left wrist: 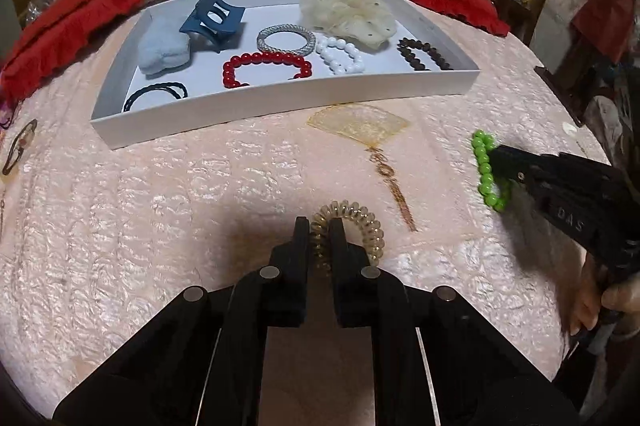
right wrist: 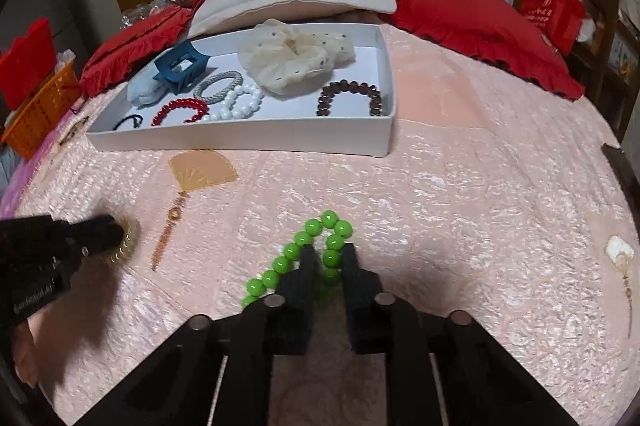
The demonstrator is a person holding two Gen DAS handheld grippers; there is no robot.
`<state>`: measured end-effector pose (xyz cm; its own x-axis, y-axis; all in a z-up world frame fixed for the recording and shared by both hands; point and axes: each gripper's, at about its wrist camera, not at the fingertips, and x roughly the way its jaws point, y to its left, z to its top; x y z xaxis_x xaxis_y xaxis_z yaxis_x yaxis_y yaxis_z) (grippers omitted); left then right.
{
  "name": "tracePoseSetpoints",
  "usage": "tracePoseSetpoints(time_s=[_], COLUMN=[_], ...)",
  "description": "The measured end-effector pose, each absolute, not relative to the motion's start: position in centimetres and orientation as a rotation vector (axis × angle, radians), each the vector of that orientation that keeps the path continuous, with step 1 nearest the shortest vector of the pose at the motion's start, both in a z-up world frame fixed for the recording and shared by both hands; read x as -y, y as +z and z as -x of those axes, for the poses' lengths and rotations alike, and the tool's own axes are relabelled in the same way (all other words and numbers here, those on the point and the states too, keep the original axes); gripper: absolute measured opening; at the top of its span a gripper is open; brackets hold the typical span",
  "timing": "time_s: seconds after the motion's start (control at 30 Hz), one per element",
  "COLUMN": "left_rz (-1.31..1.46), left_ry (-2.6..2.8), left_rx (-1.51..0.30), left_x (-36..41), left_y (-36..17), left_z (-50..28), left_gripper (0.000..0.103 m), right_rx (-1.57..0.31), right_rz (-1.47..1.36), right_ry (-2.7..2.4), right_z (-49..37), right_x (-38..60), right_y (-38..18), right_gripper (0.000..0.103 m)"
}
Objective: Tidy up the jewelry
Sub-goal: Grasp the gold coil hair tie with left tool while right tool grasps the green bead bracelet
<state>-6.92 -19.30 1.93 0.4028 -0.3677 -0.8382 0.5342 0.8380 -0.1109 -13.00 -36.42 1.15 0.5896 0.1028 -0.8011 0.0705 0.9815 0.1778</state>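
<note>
Both grippers are closed down on the pink bedspread (left wrist: 160, 205), short of the white tray (left wrist: 280, 101): left gripper (left wrist: 320, 230) pinching the spiral hair tie (left wrist: 362, 222), right gripper (right wrist: 329, 254) pinching the green bead bracelet (right wrist: 298, 242). Pickup appears under way; next, each item needs lifting over the tray's near edge into bare floor.

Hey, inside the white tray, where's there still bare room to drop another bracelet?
In the white tray, the bare floor lies between the brown bead bracelet and the white bead bracelet, and at the near-left corner by the black hair tie. The middle, around the red bead bracelet and silver bangle, is crowded.
</note>
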Motion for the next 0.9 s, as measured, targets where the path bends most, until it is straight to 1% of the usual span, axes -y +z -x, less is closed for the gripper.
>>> tracePoseSetpoints(time_s=[0.17, 0.5, 0.7, 0.9], left_rz=[-0.146, -0.046, -0.003, -0.029], left_ry=[-0.576, -0.566, -0.54, -0.485], left_rx=[-0.983, -0.91, -0.899, -0.888], left_x=[18.2, 15.6, 14.2, 13.7], left_y=[3.7, 8.7, 9.6, 9.3], left_z=[7.8, 7.4, 6.8, 8.5], left_gripper=[0.008, 0.008, 0.008, 0.008], right_rx=[-0.906, -0.812, -0.758, -0.778], right_rz=[-0.259, -0.309, -0.297, -0.292], right_ry=[0.047, 0.096, 0.098, 0.113], right_z=[13.4, 13.6, 13.3, 15.0], right_x=[36.5, 37.1, 37.3, 36.8], right_y=[2.5, 7.8, 10.6, 10.2], right_gripper=[0.009, 0.009, 0.009, 0.009])
